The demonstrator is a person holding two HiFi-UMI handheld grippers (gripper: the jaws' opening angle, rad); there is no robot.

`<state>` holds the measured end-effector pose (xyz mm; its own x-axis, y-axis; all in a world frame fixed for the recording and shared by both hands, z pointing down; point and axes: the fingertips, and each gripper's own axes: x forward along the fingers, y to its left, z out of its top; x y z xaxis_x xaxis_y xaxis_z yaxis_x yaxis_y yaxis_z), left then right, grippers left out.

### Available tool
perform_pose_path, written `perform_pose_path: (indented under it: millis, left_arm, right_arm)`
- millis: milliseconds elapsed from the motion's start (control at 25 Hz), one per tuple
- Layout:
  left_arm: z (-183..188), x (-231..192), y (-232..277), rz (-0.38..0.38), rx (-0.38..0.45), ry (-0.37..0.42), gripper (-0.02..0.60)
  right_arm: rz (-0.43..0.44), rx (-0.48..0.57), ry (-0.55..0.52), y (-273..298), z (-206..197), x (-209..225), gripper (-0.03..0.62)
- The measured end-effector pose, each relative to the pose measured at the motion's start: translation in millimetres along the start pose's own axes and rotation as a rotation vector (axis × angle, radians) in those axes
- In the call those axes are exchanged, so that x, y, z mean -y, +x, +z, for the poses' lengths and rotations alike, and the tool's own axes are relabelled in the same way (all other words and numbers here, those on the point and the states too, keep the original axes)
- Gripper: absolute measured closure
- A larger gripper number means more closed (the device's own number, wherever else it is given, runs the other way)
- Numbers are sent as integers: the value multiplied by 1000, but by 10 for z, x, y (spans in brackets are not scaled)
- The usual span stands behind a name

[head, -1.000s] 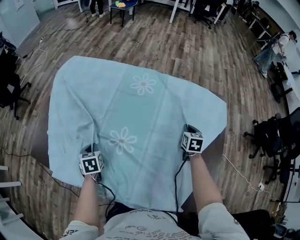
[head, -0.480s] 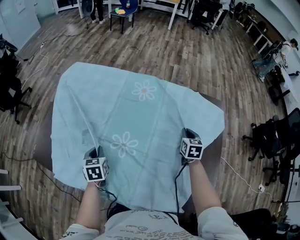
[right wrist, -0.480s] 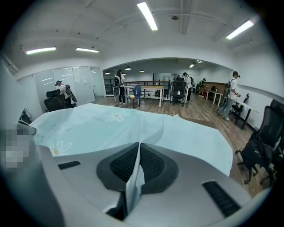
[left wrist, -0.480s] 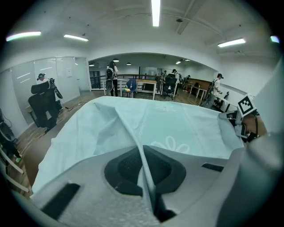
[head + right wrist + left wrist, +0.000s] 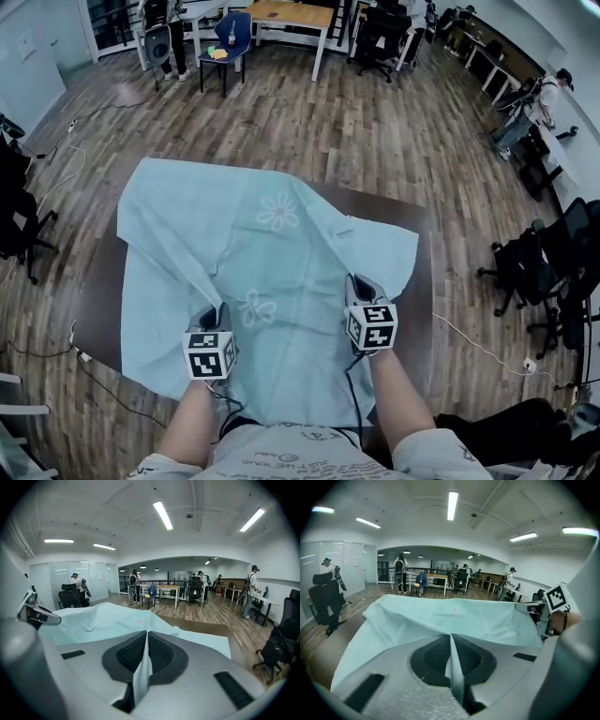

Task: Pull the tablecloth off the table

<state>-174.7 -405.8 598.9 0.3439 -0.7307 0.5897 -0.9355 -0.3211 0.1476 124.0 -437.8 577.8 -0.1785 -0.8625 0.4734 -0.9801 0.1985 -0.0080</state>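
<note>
Most of table [image 5: 424,281] under tablecloth [image 5: 281,262]; its near edge behind torso [image 5: 291,457], itself cropped at btm.

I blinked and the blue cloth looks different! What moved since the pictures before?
The tablecloth slid toward the person, baring more of the dark table at its far and right sides. The left tongs and right tongs drew back with it. Unchanged: both tongs stay pinched shut on folds of the tablecloth.

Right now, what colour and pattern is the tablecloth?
The tablecloth is pale turquoise with white flowers, clearest in head view.
</note>
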Motion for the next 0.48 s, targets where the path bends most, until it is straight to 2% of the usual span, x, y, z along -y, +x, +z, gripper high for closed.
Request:
perform_pose_path:
  millis: [160, 480]
  left_arm:
    - [206, 330, 19, -109, 27, 5, 571]
    - [446, 1151, -108, -321, 94, 98, 571]
  right_arm:
    - [2, 81, 15, -304, 203, -186, 580]
    - [-58, 187, 58, -853, 331, -338, 580]
